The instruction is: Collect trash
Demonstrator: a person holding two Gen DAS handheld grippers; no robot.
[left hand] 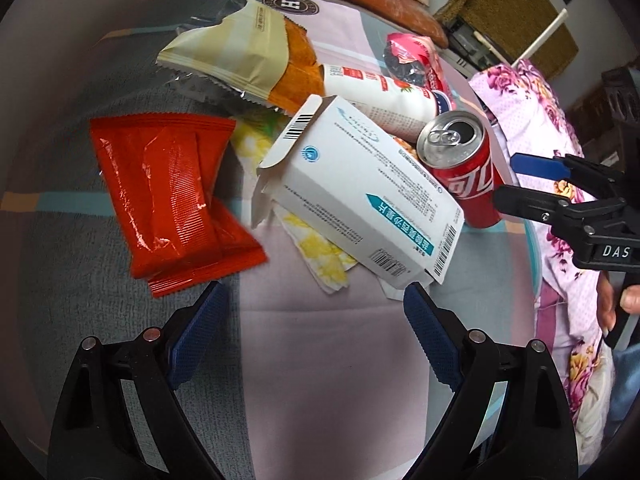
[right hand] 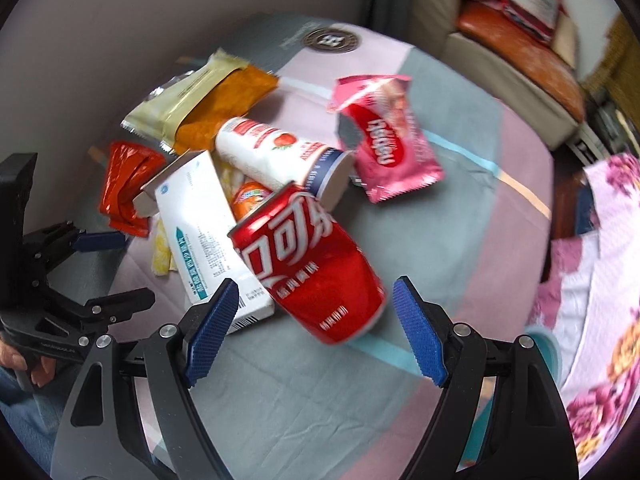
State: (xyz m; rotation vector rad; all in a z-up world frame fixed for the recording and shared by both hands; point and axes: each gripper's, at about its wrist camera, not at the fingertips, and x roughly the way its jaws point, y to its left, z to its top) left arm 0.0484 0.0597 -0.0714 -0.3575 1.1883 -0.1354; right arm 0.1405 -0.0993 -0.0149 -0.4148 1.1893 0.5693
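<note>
Right wrist view: we held the right gripper [right hand: 312, 316] spread wide, empty, the red can [right hand: 308, 264] just ahead between its pads; our left gripper [left hand: 312, 316], likewise wide, hovered near the white carton [left hand: 360, 196].

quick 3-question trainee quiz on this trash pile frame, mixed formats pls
1. True or false: the red can has been opened.
2. Which lies partly under the white carton? A) yellow-patterned napkin B) pink wrapper C) red wrapper
3. Fill in: the right gripper is ___, its fingers either side of the can, not pressing it.

Key: 1 true (tab hole shows); 2 A; 3 open
</note>
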